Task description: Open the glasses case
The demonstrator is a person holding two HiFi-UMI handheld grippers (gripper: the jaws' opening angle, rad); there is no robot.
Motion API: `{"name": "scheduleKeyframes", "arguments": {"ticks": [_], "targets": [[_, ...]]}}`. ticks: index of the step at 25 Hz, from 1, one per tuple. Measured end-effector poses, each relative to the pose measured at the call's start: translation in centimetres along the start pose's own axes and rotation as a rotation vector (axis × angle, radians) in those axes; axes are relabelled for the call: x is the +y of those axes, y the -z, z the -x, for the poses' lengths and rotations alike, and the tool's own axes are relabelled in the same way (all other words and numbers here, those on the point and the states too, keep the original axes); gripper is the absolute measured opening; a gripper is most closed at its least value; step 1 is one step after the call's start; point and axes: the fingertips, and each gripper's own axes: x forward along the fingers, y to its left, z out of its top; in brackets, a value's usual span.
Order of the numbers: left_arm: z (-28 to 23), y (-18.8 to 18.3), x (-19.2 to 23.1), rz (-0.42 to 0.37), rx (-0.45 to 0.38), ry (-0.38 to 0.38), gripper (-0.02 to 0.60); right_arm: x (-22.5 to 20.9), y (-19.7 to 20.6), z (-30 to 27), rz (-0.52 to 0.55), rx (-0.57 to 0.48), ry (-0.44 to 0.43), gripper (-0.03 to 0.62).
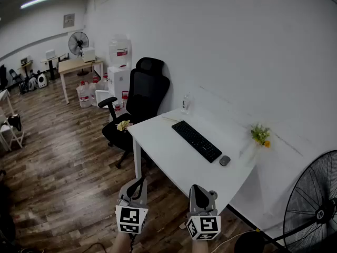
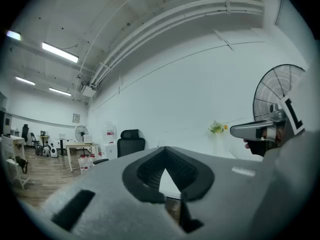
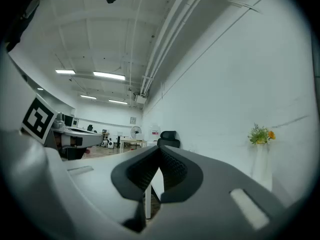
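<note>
Ceiling strip lights leave frames dimmish, fisheye edges seemingly black

The right gripper points level, its jaws together with nothing between them. The left gripper shows at the left. Flowers stand at the right against the white wall. A black chair and a fan stand far off.

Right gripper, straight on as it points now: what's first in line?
Probably the near edge of the white desk: the right gripper points level at roughly desktop height. Depth is unclear.
</note>
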Motion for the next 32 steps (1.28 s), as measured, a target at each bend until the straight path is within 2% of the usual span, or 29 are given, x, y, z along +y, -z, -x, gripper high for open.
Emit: {"name": "scheduleKeyframes", "arguments": {"ticks": [22, 30, 32], "targets": [[1.1, 1.1, -1.4, -0.003, 0.032, 0.022, 0.008, 0.4, 0.6, 1.1, -0.010, 0.008, -0.001, 0.008], [1.5, 2.1, -1.4, 0.030, 0.045, 0.007, 0.008, 0.5, 1.5, 1.0, -0.026, 0.021, -0.019, 0.008], [1.5, 2.6, -1.3, 0.035, 0.054, 0.004, 0.039, 0.4, 1.6, 0.9, -0.030, 0.022, -0.022, 0.008]]}}
